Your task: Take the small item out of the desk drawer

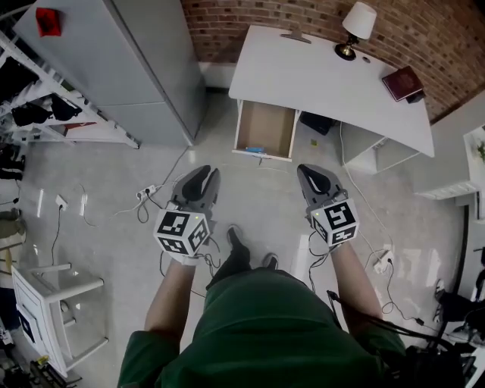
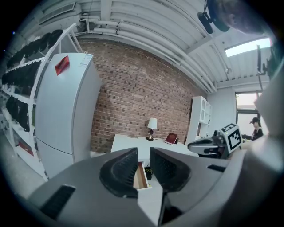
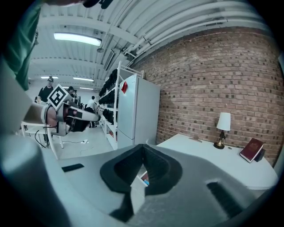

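Right gripper (image 3: 143,147): jaws pressed together, empty. Left gripper (image 2: 143,154): jaws a little apart, nothing between them. I have both over the floor (image 1: 250,189), well short of the desk (image 1: 318,76). Drawer (image 1: 244,121) is open, with the blue item (image 1: 255,149) inside by its front wall.

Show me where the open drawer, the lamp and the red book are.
open drawer (image 1: 267,125), head view, bare floor inside.
lamp (image 1: 359,20), head view, white shade.
red book (image 1: 402,82), head view, cover centre.
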`<action>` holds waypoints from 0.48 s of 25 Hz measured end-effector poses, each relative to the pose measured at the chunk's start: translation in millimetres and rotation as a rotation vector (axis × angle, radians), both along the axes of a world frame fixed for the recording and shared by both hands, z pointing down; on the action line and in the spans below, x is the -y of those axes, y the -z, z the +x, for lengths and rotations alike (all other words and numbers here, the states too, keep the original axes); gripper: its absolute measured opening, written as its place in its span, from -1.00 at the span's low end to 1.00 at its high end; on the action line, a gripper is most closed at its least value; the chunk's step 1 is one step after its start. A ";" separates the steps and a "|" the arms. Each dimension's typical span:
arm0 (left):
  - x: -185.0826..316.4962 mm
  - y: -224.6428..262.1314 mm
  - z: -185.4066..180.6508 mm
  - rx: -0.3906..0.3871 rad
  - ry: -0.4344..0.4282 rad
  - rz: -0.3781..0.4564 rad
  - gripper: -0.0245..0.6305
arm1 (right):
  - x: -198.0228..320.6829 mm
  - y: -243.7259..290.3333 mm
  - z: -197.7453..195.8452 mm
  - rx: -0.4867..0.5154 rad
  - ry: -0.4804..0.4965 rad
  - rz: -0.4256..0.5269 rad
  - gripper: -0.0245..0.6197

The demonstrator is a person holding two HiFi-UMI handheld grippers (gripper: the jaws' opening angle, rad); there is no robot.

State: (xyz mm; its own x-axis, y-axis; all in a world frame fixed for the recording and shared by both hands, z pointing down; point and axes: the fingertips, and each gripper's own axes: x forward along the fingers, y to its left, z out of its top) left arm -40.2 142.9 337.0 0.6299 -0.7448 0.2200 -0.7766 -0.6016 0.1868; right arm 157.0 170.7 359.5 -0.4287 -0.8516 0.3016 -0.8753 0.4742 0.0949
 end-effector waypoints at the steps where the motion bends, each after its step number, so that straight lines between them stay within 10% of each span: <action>1: 12.4 -0.6 -4.2 -0.003 0.002 0.000 -0.70 | 8.3 -1.0 -2.9 -0.004 -0.005 -0.003 -0.91; 12: 126.3 15.5 -49.3 -0.017 0.032 0.085 -0.71 | 81.9 14.7 -39.0 -0.027 -0.126 0.053 -0.91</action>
State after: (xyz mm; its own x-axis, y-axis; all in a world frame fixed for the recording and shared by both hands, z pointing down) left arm -89.5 16.6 321.5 0.6083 -0.7804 0.1449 -0.7931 -0.5904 0.1497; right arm 118.0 88.8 344.9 -0.3098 -0.9134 0.2642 -0.9244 0.3543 0.1412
